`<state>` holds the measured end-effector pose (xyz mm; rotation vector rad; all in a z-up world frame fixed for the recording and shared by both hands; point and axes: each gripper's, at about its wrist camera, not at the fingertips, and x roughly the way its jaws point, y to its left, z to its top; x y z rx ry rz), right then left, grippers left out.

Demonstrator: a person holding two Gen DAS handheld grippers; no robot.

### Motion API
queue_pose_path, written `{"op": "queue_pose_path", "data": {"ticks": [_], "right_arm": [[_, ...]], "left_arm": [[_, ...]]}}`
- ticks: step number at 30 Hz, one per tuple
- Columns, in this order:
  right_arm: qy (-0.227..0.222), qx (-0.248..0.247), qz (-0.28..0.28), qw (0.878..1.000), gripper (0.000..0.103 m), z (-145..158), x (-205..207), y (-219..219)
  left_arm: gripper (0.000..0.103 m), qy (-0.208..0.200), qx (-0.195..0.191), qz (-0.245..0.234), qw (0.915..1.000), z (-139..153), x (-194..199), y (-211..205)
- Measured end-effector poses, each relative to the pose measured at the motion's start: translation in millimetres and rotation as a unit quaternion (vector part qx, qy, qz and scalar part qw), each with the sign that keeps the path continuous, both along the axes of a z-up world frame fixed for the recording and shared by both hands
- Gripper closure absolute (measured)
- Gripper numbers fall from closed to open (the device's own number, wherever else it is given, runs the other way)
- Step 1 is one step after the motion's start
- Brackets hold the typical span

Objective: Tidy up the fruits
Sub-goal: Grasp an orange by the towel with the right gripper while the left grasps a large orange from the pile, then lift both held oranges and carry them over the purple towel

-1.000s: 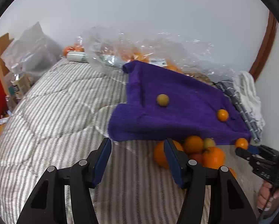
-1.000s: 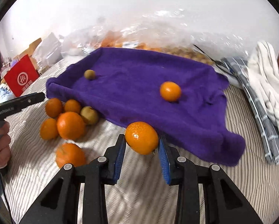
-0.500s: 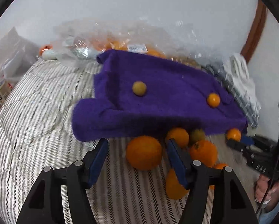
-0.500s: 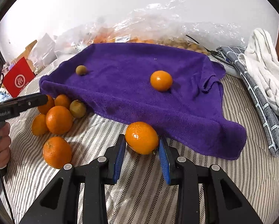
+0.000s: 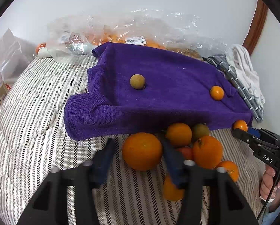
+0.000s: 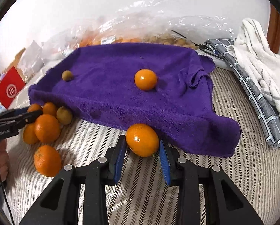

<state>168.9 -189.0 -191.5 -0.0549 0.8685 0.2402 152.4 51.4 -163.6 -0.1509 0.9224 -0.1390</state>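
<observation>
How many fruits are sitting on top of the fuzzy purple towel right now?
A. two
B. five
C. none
A: on the fuzzy purple towel lie just a small round yellow-green fruit and a small shiny orange; the other fruits sit off it on the striped bedcover.

Right claw (image 6: pixel 142 151) clamps orange (image 6: pixel 142 139) at purple towel (image 6: pixel 121 93) edge, above striped bedding (image 6: pixel 233 168)

Oranges (image 5: pixel 207 151) heaped beside purple towel (image 5: pixel 168 86)
</observation>
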Motion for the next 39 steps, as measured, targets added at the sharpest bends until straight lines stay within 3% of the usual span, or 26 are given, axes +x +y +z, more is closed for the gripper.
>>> {"op": "queue_pose_path", "data": {"ticks": [6, 14, 21, 39], "right_arm": [[-0.034, 0.027, 0.022, 0.999, 0.068, 11.4, -10.4, -0.7], [-0.052, 0.049, 0.028, 0.997, 0.068, 17.6, -15.1, -3.3], [-0.068, 0.071, 0.015, 0.995, 0.068, 22.9, -16.3, -13.5], [-0.107, 0.106, -0.048, 0.988, 0.068, 37.5, -17.7, -40.7]], "left_arm": [[0.065, -0.027, -0.033, 0.007, 0.9991, 7.2, -7.2, 7.7], [0.065, -0.088, -0.038, 0.020, 0.9952, 24.5, -21.8, 12.0], [0.065, -0.101, -0.056, 0.033, 0.9927, 28.9, -22.9, 21.5], [0.065, -0.129, -0.031, 0.047, 0.9900, 33.3, -28.7, 20.6]]}}
